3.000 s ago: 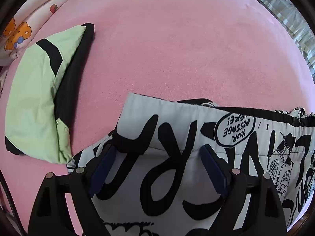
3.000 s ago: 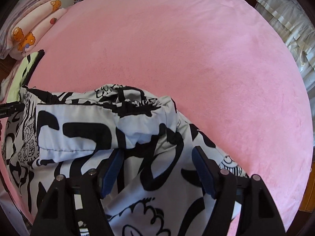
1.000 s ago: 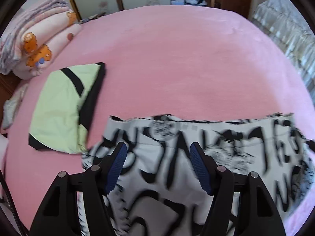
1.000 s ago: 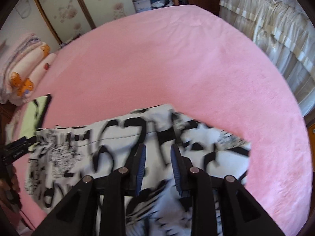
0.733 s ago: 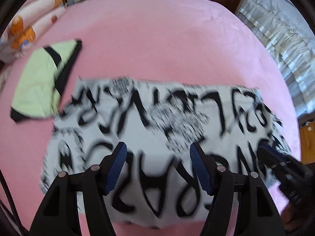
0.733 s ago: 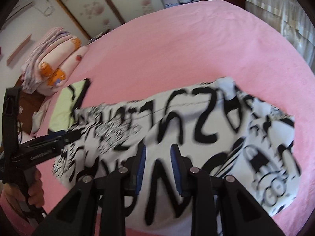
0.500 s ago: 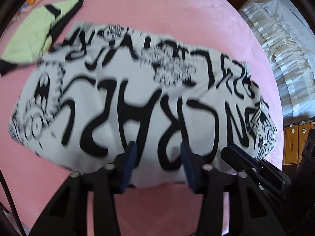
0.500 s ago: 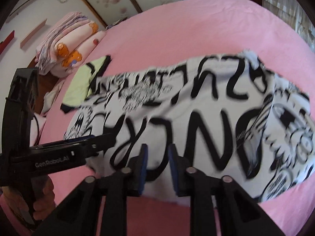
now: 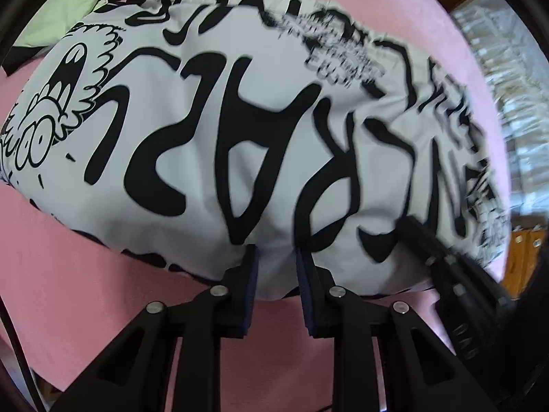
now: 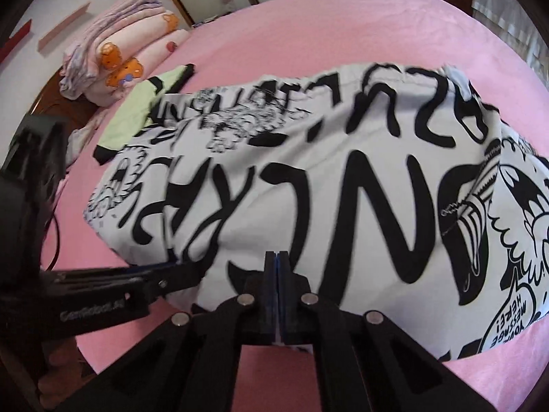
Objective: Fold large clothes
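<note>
A large white garment with black cartoon lettering (image 9: pixel 212 130) lies spread across the pink bed (image 9: pixel 68 292); it also shows in the right wrist view (image 10: pixel 308 178). My left gripper (image 9: pixel 276 257) is nearly closed, its blue pads pinching the garment's near edge. My right gripper (image 10: pixel 277 261) is shut tight on the same near edge, further right. The right gripper's arm (image 9: pixel 456 274) shows at the right of the left wrist view, and the left gripper's arm (image 10: pixel 103 292) at the left of the right wrist view.
A folded light-green and black garment (image 10: pixel 137 110) lies at the far left, partly under the printed one; it shows too in the left wrist view (image 9: pixel 61 10). Stacked pink bedding (image 10: pixel 116 48) sits beyond it. A curtain (image 9: pixel 507 79) hangs to the right.
Both grippers have pulled back to the garment's near edge and closed on it. The garment, bunched before, now lies spread wide.
</note>
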Motion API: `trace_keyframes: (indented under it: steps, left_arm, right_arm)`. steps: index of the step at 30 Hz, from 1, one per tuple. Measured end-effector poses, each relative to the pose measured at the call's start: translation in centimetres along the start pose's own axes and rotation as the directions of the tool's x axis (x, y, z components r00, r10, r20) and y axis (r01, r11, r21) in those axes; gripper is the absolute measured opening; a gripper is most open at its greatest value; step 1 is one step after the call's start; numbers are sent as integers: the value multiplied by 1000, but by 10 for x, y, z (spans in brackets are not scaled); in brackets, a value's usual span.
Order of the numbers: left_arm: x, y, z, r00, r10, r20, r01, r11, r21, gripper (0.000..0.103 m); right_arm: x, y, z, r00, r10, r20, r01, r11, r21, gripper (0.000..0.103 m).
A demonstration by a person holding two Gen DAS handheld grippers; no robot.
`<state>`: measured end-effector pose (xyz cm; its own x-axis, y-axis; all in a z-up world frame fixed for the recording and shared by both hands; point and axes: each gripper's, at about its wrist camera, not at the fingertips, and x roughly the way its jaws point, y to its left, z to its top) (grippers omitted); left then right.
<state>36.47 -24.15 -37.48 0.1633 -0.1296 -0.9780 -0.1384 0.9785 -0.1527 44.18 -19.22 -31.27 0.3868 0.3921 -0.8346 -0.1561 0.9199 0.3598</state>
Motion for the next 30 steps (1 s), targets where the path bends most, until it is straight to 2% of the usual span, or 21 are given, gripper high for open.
trace_keyframes:
  steps: [2,5,7,11,13,17,20,22,23,24,27,30]
  left_arm:
    - [7,-1,-6,999,47,-6,-47,999,13,19]
    - [8,0,-8,997,76,-6,-76,997,-5,19]
    - [7,4,-7,996,91,-7,-92,995,-32,19]
    - [4,6,-8,992,127,-1,-127,991,-46,19]
    - [0,6,-9,988,151,5,-151,988,-41,19]
    - [-7,8,-1,981,192,6,-191,980,-52,19]
    - [-10,12,4,978,209,7,-208,976,-70,19]
    - [-9,12,10,978,210,-4,-210,974,-88,19]
    - [-9,14,11,978,209,-9,-209,973,-102,19]
    - [-10,16,12,978,210,-12,-210,972,-109,19]
    - [-10,19,13,975,221,-16,-221,969,-115,19]
    - [-11,18,13,971,238,-20,-239,965,-107,19]
  right_arm:
    - [4,-6,-2,1000,-3,-4,3,1000,-9,0]
    - [6,-16,-7,1000,4,-11,-5,1000,-31,0]
    - [1,-26,-11,1000,-26,4,26,999,-42,0]
    - [-12,-63,-13,998,-69,12,68,996,54,0]
    - [-19,-82,-13,998,-59,16,58,994,90,0]
    - [-33,-100,-16,994,-109,32,106,991,82,0]
    - [-43,-132,-20,974,-224,23,219,966,141,0]
    - [-50,-155,-24,977,-212,18,203,956,213,0]
    - [-54,-166,-26,985,-168,28,156,956,249,0]
    - [-56,-170,-27,988,-153,31,141,958,249,0]
    - [-57,-158,-27,978,-205,29,198,969,148,0]
    - [-60,-164,-31,976,-216,36,205,958,201,0]
